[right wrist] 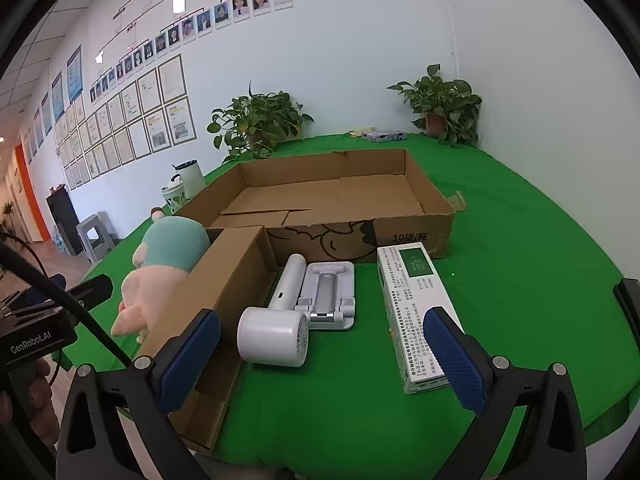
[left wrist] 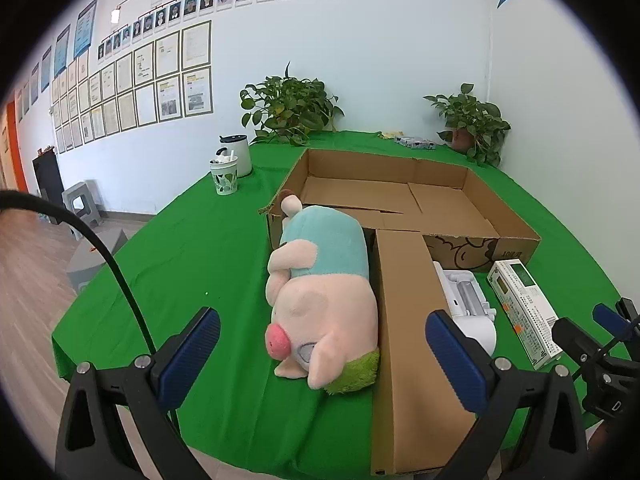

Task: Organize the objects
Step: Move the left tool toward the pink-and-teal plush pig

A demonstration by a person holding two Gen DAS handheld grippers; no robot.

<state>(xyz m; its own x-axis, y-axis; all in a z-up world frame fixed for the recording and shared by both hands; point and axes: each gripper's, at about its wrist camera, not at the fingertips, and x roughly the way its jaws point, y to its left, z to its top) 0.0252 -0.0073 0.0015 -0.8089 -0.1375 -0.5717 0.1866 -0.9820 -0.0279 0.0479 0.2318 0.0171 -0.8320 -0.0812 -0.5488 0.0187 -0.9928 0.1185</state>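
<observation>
While both grippers were held above the near edge of the green-clothed table (right wrist: pixel 520 280), nothing was gripped. The left gripper (left wrist: pixel 322 344) was spread wide, and the pink plush pig in a teal shirt (left wrist: pixel 324 292) was seen lying just ahead between its fingers, against the folded-down flap of the shallow brown cardboard box (left wrist: pixel 400 208). The right gripper (right wrist: pixel 322 346) was likewise spread wide; the white handheld fan (right wrist: pixel 276 328), the grey-white folding stand (right wrist: pixel 328 294) and the long white printed carton (right wrist: pixel 412 308) were found just ahead of it.

Bright even indoor light, soft shadows, sharp focus, heavy fisheye bending, black corners
</observation>
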